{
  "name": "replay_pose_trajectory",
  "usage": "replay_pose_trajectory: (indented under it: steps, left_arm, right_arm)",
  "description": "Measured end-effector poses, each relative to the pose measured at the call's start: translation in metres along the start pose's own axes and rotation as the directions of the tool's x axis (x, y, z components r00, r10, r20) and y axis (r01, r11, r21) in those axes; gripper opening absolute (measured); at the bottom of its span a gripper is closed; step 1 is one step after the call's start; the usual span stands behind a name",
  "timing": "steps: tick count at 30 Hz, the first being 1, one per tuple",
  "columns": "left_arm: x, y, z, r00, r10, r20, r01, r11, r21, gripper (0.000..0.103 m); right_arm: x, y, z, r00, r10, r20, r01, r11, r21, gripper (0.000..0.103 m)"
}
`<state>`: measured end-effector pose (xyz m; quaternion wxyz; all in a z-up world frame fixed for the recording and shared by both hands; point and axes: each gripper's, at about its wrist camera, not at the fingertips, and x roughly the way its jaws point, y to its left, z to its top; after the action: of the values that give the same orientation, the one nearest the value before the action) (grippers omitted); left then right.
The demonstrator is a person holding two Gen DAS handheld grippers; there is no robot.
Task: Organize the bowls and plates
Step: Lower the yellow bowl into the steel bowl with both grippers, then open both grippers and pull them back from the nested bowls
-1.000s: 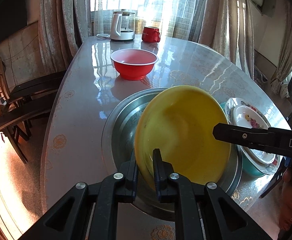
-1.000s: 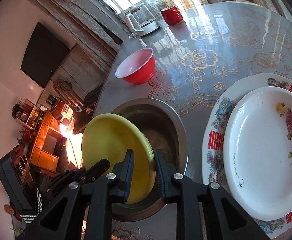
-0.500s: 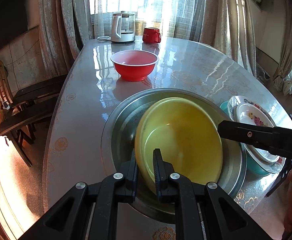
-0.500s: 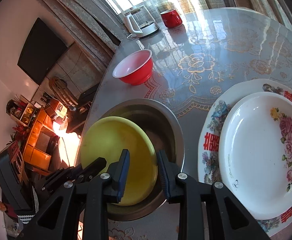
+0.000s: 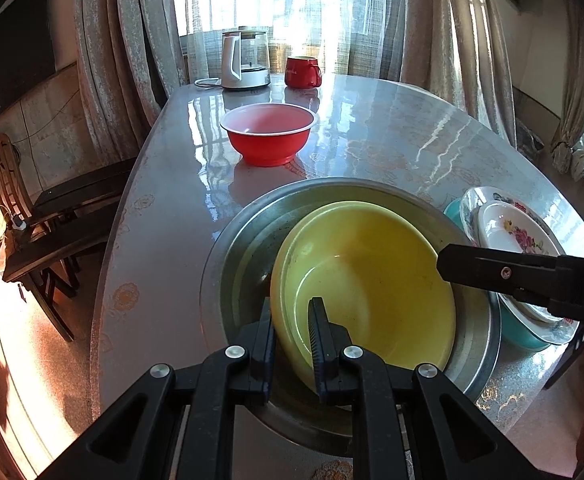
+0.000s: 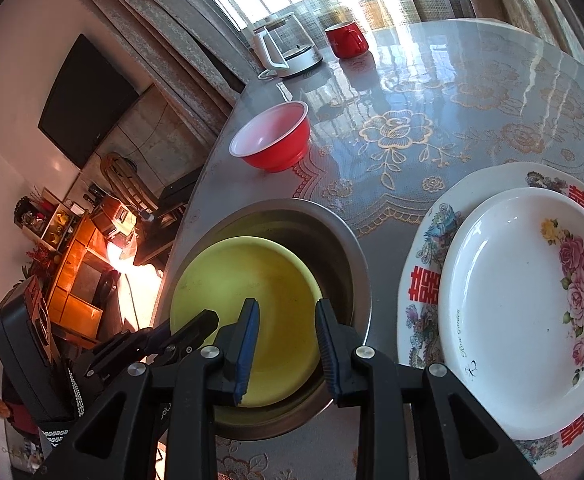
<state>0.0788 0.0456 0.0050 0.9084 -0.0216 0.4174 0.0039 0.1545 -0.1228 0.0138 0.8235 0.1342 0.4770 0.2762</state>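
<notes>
A yellow bowl (image 5: 372,280) lies inside a large steel basin (image 5: 244,248) at the table's near edge; both show in the right wrist view, the bowl (image 6: 248,280) in the basin (image 6: 348,248). My left gripper (image 5: 291,320) straddles the yellow bowl's near rim, its jaws slightly parted around it. My right gripper (image 6: 287,328) is open and empty above the basin's right side. A red bowl (image 5: 268,134) stands further back. A white flowered plate (image 6: 524,292) lies on a larger patterned plate (image 6: 424,264) to the right.
A white kettle (image 5: 244,58) and a red mug (image 5: 302,72) stand at the table's far end by the curtains. A teal dish (image 5: 520,328) sits under the plate stack. Dark chairs (image 5: 64,220) stand left of the table.
The yellow bowl has gone from tilted up to lying flat in the basin. My left gripper's jaws have parted a little. My right gripper has opened wider.
</notes>
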Motion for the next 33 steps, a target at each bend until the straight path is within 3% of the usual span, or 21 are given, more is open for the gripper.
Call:
replay_pose_trajectory:
  steps: [4, 16, 18, 20, 25, 33]
  left_arm:
    - [-0.005, -0.001, 0.001, 1.0, -0.007, 0.017, 0.007, 1.0, -0.004, 0.027]
    - [-0.003, -0.002, 0.001, 1.0, -0.029, 0.01, 0.029, 1.0, -0.006, 0.028]
    - [-0.009, -0.001, 0.002, 0.999, -0.032, 0.03, 0.033, 0.999, -0.017, 0.035]
    - [-0.017, 0.002, 0.006, 0.997, -0.04, 0.06, 0.042, 0.999, -0.031, 0.052]
    - [-0.032, 0.002, 0.012, 0.993, 0.007, 0.118, -0.006, 1.0, -0.011, 0.058]
    - [-0.029, 0.015, 0.015, 0.994, 0.048, 0.103, -0.041, 0.997, -0.067, 0.071]
  right_arm:
    - [0.0, -0.002, -0.001, 1.0, -0.001, -0.001, 0.001, 1.0, 0.006, 0.029]
    - [0.0, -0.003, -0.002, 1.0, 0.017, -0.006, -0.017, 1.0, 0.019, 0.029]
    - [-0.001, -0.003, -0.002, 1.0, 0.019, -0.002, -0.019, 1.0, 0.021, 0.029]
    - [-0.002, -0.004, -0.002, 1.0, 0.018, 0.002, -0.018, 1.0, 0.024, 0.029]
    - [-0.002, -0.006, -0.001, 1.0, 0.022, 0.009, -0.023, 0.999, 0.033, 0.029]
    - [-0.001, -0.006, 0.001, 1.0, 0.028, 0.006, -0.028, 0.999, 0.037, 0.029]
